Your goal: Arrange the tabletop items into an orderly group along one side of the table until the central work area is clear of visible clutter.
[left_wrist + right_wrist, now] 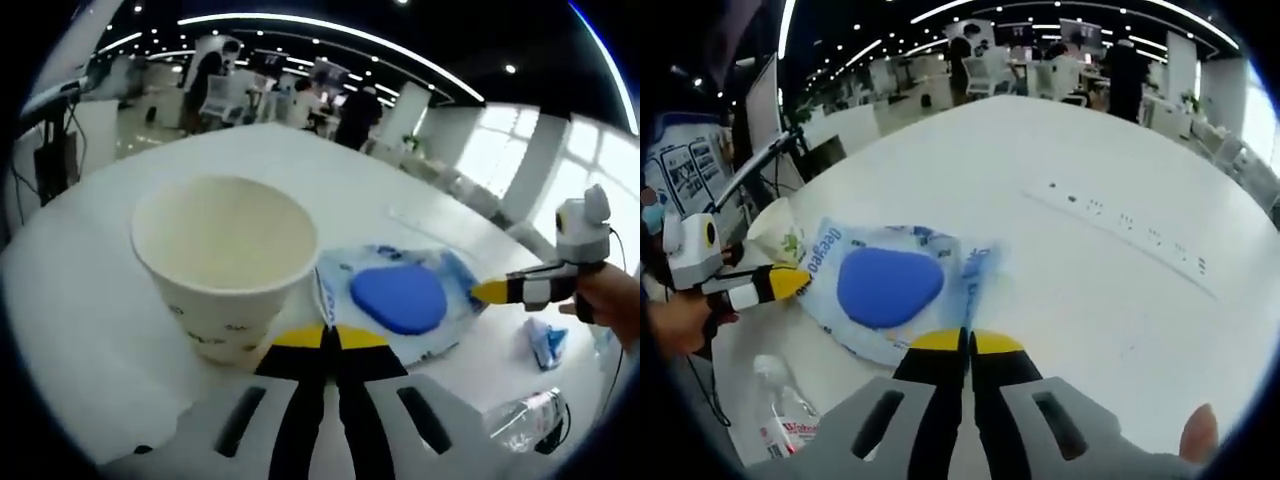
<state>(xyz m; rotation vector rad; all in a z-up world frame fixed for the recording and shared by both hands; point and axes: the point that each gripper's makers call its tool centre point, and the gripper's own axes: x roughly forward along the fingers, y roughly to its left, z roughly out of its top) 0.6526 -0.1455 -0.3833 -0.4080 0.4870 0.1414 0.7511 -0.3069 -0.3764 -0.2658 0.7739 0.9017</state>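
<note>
A white and blue wipes packet (pixel 400 298) with a blue oval lid lies on the white table (pixel 90 300), right beside a cream paper cup (pixel 225 260). My left gripper (pixel 328 336) is shut on the packet's near edge, close to the cup's side. The right gripper (pixel 490 291) comes in from the right, held by a hand (pixel 610 305), its yellow tip at the packet's far edge. In the right gripper view my right gripper (pixel 967 341) is shut on the packet (pixel 890 285). The left gripper (pixel 790 283) meets its opposite edge, with the cup (pixel 778 235) behind.
A clear plastic bottle (pixel 525 415) (pixel 780 410) lies on its side near the table edge. A small blue wrapped item (pixel 546 342) sits near it. Socket holes (pixel 1120 215) run across the table (pixel 1120 290). People, desks and chairs stand beyond.
</note>
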